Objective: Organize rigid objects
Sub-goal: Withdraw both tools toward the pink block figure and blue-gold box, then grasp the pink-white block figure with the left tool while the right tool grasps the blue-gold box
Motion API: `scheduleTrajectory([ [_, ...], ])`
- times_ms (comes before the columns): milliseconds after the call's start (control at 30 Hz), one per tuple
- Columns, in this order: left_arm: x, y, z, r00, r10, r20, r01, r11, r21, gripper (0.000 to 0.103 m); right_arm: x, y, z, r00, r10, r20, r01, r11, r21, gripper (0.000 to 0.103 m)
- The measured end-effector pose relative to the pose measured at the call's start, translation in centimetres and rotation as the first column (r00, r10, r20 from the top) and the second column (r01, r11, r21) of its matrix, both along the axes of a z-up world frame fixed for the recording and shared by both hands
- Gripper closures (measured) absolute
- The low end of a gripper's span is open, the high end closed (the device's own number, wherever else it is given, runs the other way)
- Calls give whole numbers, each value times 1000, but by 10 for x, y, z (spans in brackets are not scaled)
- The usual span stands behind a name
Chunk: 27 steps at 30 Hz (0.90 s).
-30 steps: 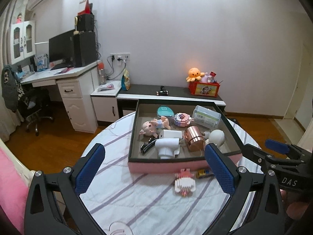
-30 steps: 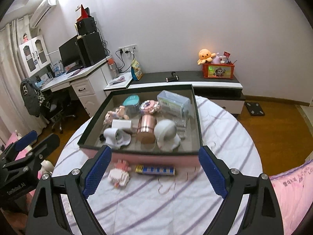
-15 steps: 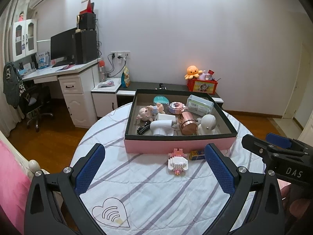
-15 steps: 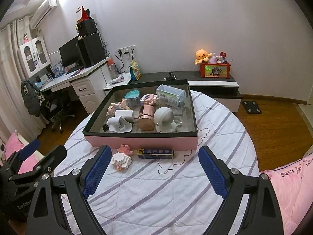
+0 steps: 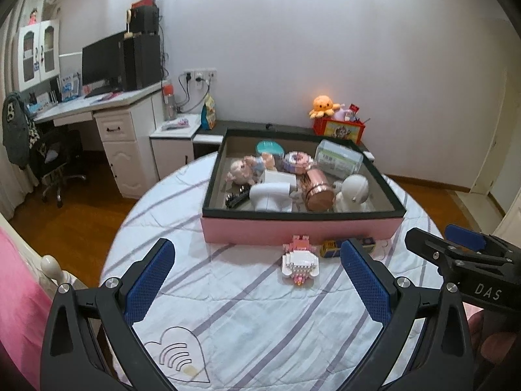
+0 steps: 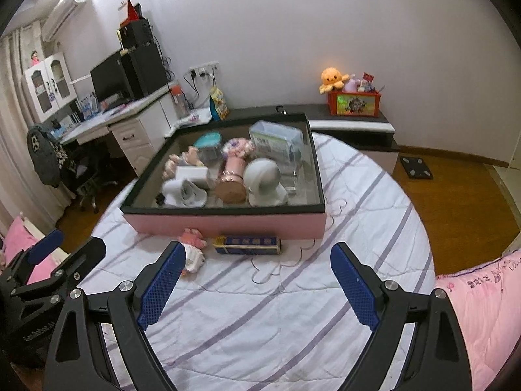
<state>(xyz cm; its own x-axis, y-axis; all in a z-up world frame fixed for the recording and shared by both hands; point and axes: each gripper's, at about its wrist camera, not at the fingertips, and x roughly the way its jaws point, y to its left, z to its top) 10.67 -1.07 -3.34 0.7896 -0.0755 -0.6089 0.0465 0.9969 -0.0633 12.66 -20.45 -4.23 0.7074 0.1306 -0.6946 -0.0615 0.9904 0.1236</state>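
2 things lie on the quilt just near of the pink tray [image 5: 299,229]: a brick-built figure [image 5: 300,261], light but likely crumbly, best pinched across its flat sides, and a stiff blue box [image 6: 247,244]. Left gripper [image 5: 257,277] and right gripper [image 6: 257,283] both gape, empty.

Looking forward along the spread fingers of the left gripper [image 5: 257,273], from above the table's near-left edge toward the pink tray [image 5: 299,229]. Same from the right gripper [image 6: 257,277], slightly rightward. Shared: tray, block toy [image 5: 300,260], far wall.
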Motion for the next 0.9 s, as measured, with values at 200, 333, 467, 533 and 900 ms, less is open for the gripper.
scheduleTrajectory([
  [200,18,-14,-32,996,-39,-83,39,999,-6,0,15,-6,-26,998,-10,-69,10,1000,0,11],
  [333,30,-21,-50,991,-50,-125,47,999,-24,0,24,-14,-38,994,-36,-100,36,999,-10,11],
  [467,46,-28,-67,986,-50,-158,50,999,0,0,32,-22,-49,991,-46,-127,46,999,-8,11],
  [533,54,-30,-76,984,-51,-173,53,999,4,0,35,-23,-52,990,-45,-136,45,999,-6,11],
  [900,74,-28,-90,962,-134,-237,127,991,-48,62,55,-8,-67,986,-3,-169,5,1000,11,11],
])
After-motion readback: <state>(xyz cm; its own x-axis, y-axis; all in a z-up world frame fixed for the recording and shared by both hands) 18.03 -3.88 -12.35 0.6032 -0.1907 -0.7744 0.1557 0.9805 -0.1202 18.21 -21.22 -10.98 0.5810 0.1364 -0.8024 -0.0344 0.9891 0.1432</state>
